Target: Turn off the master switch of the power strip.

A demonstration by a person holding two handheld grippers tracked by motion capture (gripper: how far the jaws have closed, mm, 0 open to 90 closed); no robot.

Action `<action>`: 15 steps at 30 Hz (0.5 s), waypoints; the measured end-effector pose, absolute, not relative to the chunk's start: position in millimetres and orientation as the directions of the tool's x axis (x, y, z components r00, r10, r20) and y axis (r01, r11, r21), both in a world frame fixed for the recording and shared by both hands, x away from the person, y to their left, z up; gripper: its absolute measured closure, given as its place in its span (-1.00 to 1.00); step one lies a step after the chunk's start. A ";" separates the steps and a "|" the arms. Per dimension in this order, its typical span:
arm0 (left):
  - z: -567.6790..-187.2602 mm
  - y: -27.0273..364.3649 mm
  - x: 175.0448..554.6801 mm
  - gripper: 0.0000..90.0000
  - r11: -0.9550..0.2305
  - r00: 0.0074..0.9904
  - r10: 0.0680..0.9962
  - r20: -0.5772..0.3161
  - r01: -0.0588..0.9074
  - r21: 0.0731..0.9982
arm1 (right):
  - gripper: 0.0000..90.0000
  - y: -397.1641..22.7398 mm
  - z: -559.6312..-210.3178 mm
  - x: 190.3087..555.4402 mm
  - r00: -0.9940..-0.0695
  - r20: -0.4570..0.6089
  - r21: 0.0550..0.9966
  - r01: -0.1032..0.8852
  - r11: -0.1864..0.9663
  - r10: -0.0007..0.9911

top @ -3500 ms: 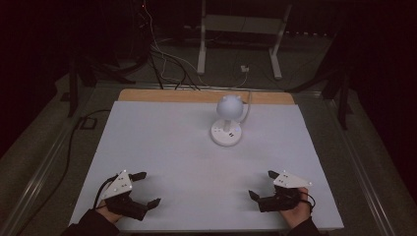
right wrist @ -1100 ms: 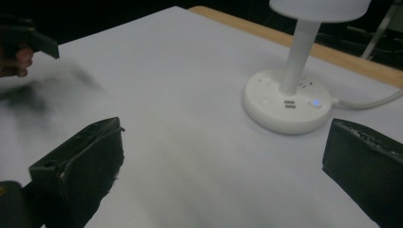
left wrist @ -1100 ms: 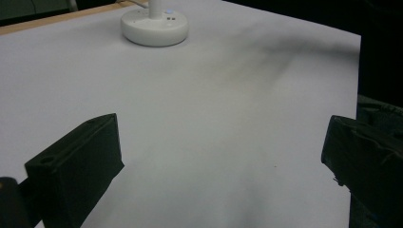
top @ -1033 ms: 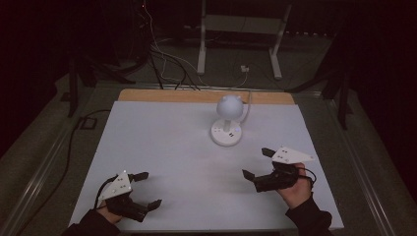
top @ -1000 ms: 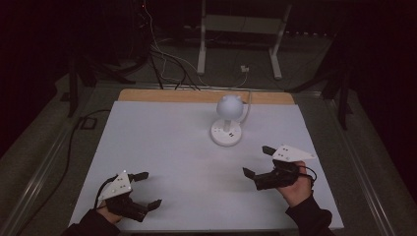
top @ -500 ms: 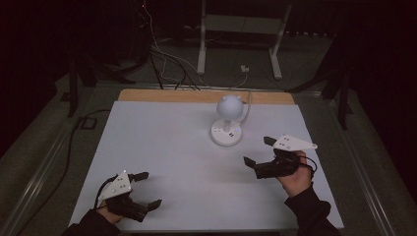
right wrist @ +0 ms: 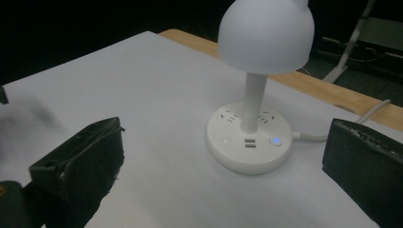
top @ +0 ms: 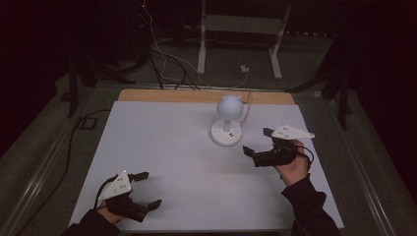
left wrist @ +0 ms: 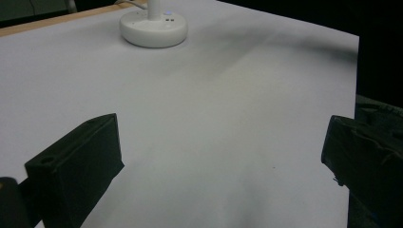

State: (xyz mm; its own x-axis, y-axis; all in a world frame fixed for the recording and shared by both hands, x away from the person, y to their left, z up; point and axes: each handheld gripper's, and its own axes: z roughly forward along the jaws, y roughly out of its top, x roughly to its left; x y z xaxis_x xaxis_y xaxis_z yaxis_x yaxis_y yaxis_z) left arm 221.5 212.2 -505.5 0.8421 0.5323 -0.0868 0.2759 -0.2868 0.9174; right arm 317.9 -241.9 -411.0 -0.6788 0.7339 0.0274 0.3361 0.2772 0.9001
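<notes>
A small white desk lamp (top: 229, 106) stands on a round base (top: 225, 134) at the back middle of the white table (top: 167, 142); its dome shade (right wrist: 266, 33) and stem rise from the base (right wrist: 249, 145), which carries sockets, a button and a small blue light. My right gripper (top: 256, 141) hovers just right of the base, open, jaws pointing at it with nothing between them. At the front left my left gripper (top: 147, 189) rests low over the table, open and empty. Far off in the left gripper view is the lamp base (left wrist: 153, 27).
A white cable (right wrist: 375, 111) runs from the lamp base over the table's wooden back edge (top: 162, 95). Beyond the table lie floor cables (top: 167, 59) and a metal stand (top: 241, 34) in the dark. Bare white tabletop stretches between the two grippers.
My right gripper has risen and moved forward and left from the front right of the table to beside the lamp base. The left gripper has stayed put.
</notes>
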 end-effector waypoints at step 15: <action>-505.2 212.3 221.1 -0.99 -0.283 0.842 0.531 -0.090 0.277 0.918 | -1.00 -238.8 -422.3 357.2 -0.647 0.040 0.885 0.376 0.273 0.761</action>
